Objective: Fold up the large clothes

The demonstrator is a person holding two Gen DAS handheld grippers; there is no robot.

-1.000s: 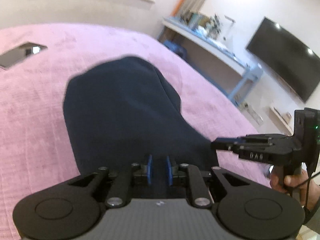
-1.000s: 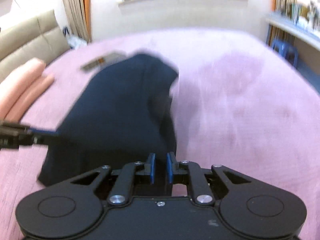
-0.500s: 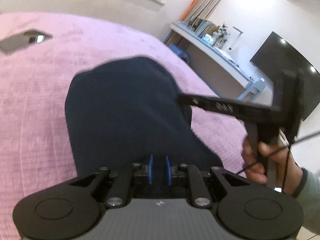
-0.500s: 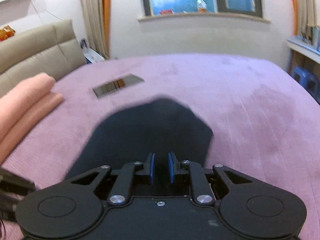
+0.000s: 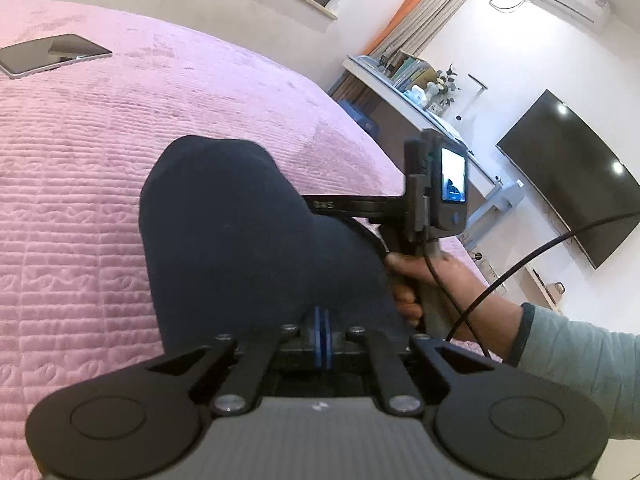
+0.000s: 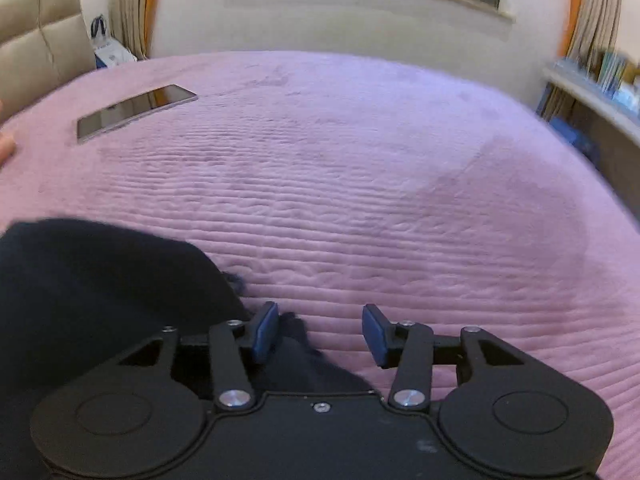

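Observation:
A dark navy garment (image 5: pixel 240 240) lies bunched on the pink bedspread (image 5: pixel 80 160). My left gripper (image 5: pixel 322 320) is low at the garment's near edge. Its blue pads are pressed together, with the cloth drawn right up to them. In the right wrist view the garment (image 6: pixel 100 280) fills the lower left. My right gripper (image 6: pixel 320 334) has its jaws opening. The pads stand well apart and a flap of cloth lies loose by the left pad, unpressed. In the left wrist view a hand (image 5: pixel 424 276) holds the right tool beside the garment, which hides that tool's fingertips.
A flat dark tablet (image 6: pixel 136 110) lies far back on the bed, also in the left wrist view (image 5: pixel 52 54). A beige headboard (image 6: pixel 36 52) is at the left. A desk shelf (image 5: pixel 420 92) and a wall television (image 5: pixel 568 172) stand to the right.
The right gripper's pads have opened and let the cloth go, and the garment has slid to the left of its view. The left pads have closed together and the gripper has sunk lower.

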